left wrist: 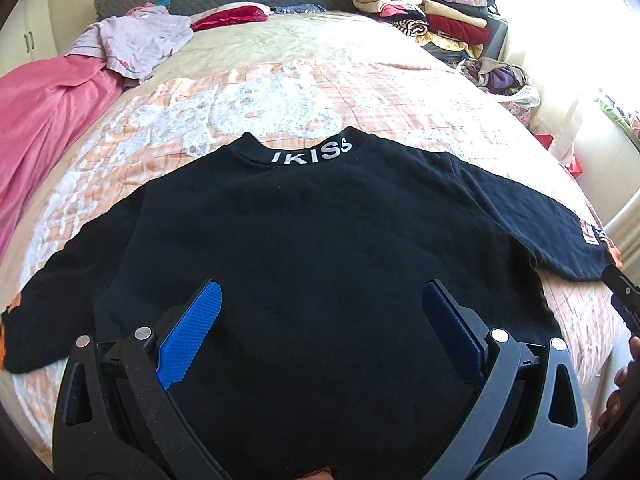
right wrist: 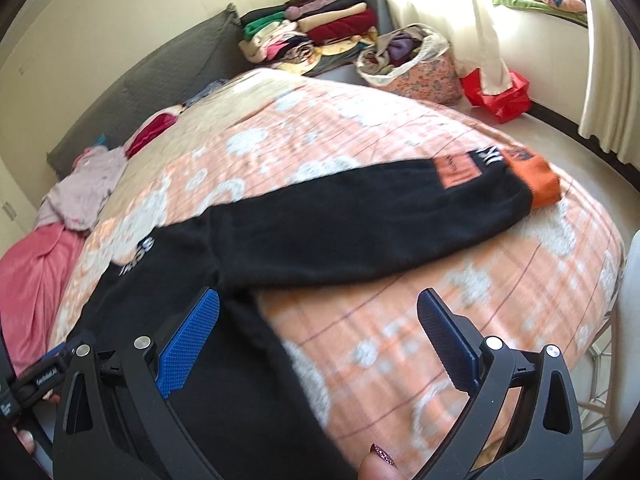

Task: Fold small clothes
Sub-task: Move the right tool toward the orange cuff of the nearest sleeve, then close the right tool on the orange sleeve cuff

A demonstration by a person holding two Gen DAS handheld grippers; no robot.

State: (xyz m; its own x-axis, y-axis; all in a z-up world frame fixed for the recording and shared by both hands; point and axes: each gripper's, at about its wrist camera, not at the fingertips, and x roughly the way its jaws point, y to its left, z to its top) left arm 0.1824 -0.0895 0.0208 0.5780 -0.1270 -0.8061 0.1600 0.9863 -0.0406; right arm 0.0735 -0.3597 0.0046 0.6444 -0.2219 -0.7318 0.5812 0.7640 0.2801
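A small black sweatshirt (left wrist: 312, 232) lies flat on the bed, back up, with white lettering on its collar (left wrist: 312, 154) and both sleeves spread out. My left gripper (left wrist: 322, 300) is open and empty, hovering over the lower middle of the shirt. In the right wrist view the shirt (right wrist: 224, 248) runs from the lower left, and its right sleeve (right wrist: 360, 216) stretches to an orange cuff (right wrist: 536, 180). My right gripper (right wrist: 318, 308) is open and empty, above the shirt's right side edge and the bedspread below the sleeve.
The bed has an orange and white patterned bedspread (left wrist: 280, 92). A pink blanket (left wrist: 44, 120) and a lilac garment (left wrist: 136, 40) lie at the far left. A pile of folded clothes (left wrist: 424, 8) and a full basket (right wrist: 408, 60) stand beyond the bed's far right.
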